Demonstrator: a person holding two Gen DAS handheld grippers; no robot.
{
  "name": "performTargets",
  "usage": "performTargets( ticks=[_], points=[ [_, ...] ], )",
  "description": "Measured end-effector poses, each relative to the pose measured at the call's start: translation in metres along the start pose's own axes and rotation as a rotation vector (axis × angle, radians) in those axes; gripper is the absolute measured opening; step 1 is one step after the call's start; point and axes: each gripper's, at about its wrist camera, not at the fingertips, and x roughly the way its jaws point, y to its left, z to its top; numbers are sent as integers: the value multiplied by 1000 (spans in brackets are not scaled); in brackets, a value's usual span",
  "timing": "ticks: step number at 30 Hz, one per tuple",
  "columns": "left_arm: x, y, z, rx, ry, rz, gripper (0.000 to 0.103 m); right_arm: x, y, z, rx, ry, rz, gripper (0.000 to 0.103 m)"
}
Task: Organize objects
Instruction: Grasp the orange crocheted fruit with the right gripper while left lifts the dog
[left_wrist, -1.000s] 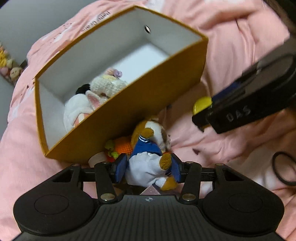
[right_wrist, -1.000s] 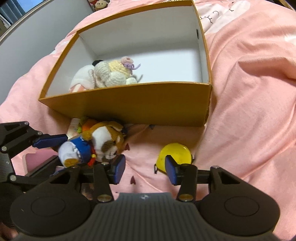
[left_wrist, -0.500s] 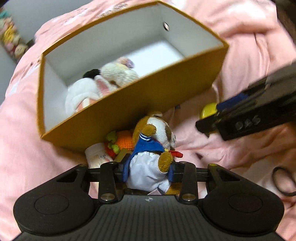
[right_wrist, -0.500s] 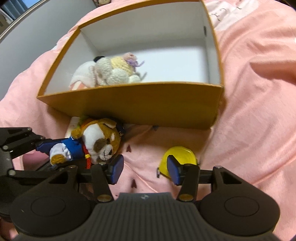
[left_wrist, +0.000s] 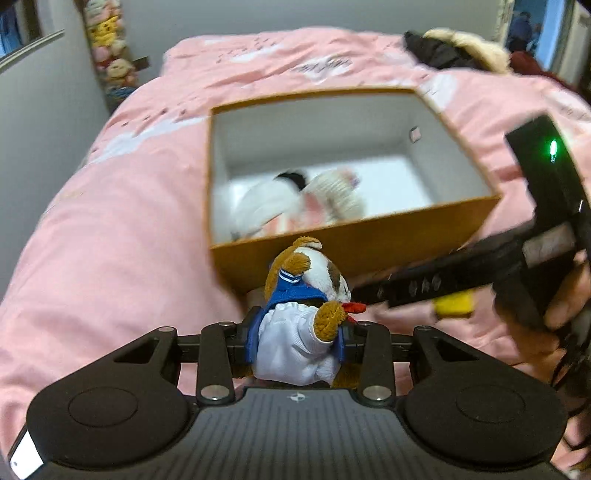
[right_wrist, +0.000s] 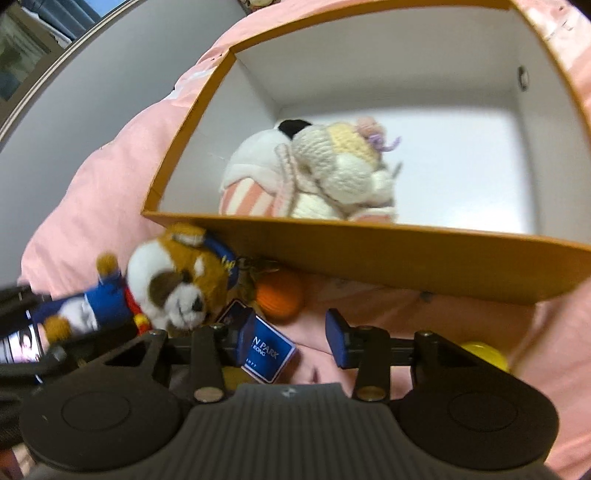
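Under both your tools lies a rumpled pink bedspread (left_wrist: 110, 229) that fills most of each view. Your left gripper (left_wrist: 299, 341) is clamped on the plush dog (left_wrist: 303, 317), its blue pads pressing the white-trousered body from both sides while the head points forward, just short of the near wall of the orange box (left_wrist: 369, 240). Your right gripper (right_wrist: 291, 334) stands with its jaws apart and nothing between them, above bare spread; a blue tag (right_wrist: 267, 354) lies by its left pad, an orange knitted ball (right_wrist: 279, 295) sits just ahead against the box wall, and a yellow disc (right_wrist: 484, 354) peeks out to the right. Inside the white-lined box, two soft toys (right_wrist: 310, 173) lie together. Beyond the bed, a grey wall (left_wrist: 44, 110) rises on the left, with stacked plush figures (left_wrist: 107, 44) in the corner.
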Motion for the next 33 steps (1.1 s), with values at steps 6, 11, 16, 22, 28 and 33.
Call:
performTargets(
  ticks=[6, 11, 16, 22, 28, 33],
  points=[
    [12, 11, 0, -10, 59, 13, 44, 29, 9, 11, 8, 37, -5, 45],
    [28, 14, 1, 7, 127, 31, 46, 44, 13, 19, 10, 50, 3, 46],
    [35, 19, -2, 3, 165, 34, 46, 60, 16, 24, 10, 70, -1, 52],
    [43, 19, -3, 0, 187, 45, 48, 73, 16, 25, 4, 75, -20, 49],
    [46, 18, -3, 7, 189, 51, 47, 54, 24, 24, -29, 36, -28, 45],
    [38, 20, -7, -32, 140, 42, 45, 28, 30, 19, -64, -15, -51, 45]
  ],
)
